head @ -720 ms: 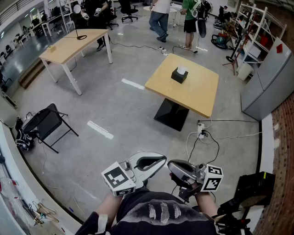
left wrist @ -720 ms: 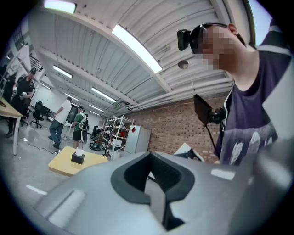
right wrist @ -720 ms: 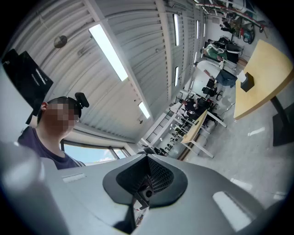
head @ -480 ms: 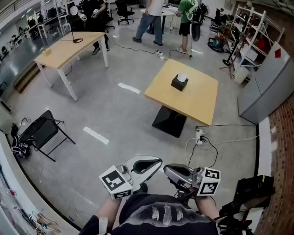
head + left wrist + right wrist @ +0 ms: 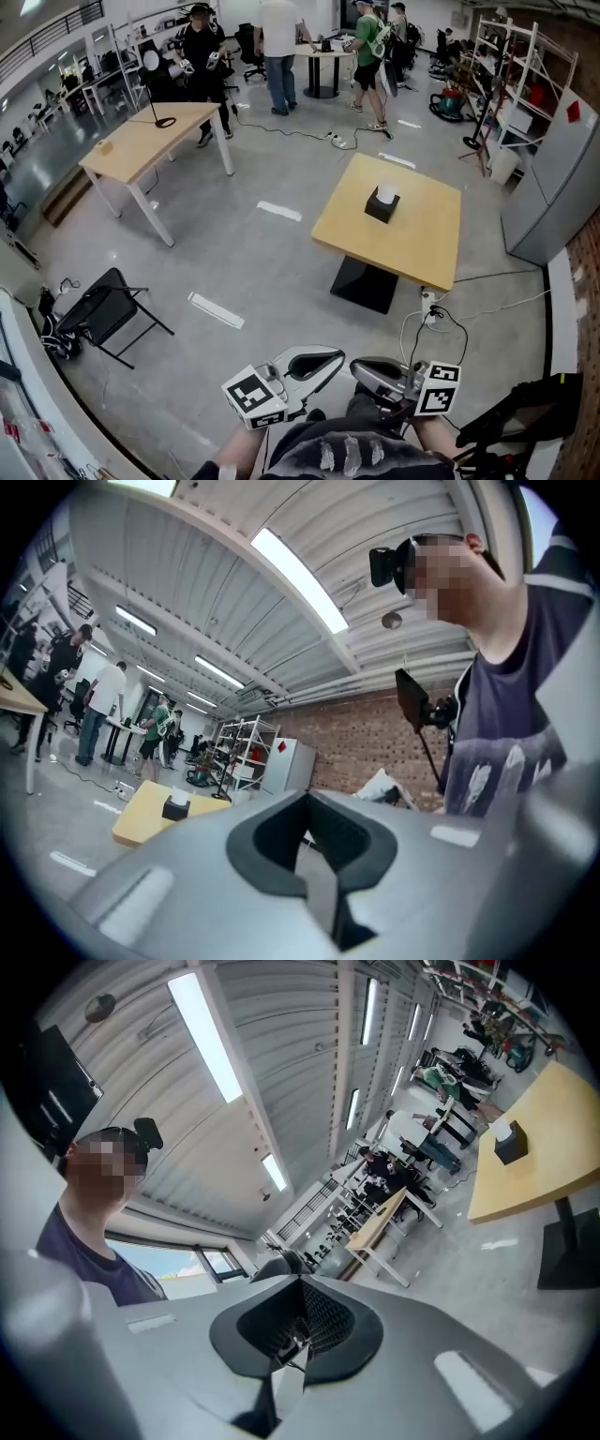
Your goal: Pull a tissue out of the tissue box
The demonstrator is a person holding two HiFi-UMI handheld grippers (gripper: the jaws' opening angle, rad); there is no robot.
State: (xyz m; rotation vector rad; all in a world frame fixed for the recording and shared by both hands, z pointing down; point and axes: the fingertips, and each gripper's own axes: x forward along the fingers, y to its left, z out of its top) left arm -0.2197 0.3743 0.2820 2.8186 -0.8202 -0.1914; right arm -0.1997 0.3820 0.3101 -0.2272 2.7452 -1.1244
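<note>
Opening stage of the task, seen from the head view and both gripper views. We hold the left hand-held gripper [image 5: 328, 357] and the right hand-held gripper [image 5: 362, 368] side by side close to the body, both pointing level and both well apart from the target. In the left gripper view the jaws of the left hand-held gripper [image 5: 314, 874] lie together with nothing between them; in the right gripper view the jaws of the right hand-held gripper [image 5: 291, 1358] likewise meet along a closed seam and carry nothing. The tissue box [image 5: 382, 206], dark and square, stands upright near the middle of the wooden worktop [image 5: 417, 246] across an open stretch of concrete floor [image 5: 253, 262], with a white tissue [image 5: 385, 193] standing up out of its top slot. The same tissue box [image 5: 174, 808] appears small and distant in the left gripper view, and again in the right gripper view [image 5: 511, 1143]. We judge that nothing of the task is done: the tissue sits in the box, untouched. What is left is the walk up to the worktop, the opening of one pair of jaws, the pinch on the raised tissue and the upward pull, perhaps with the other gripper steadying the box
</note>
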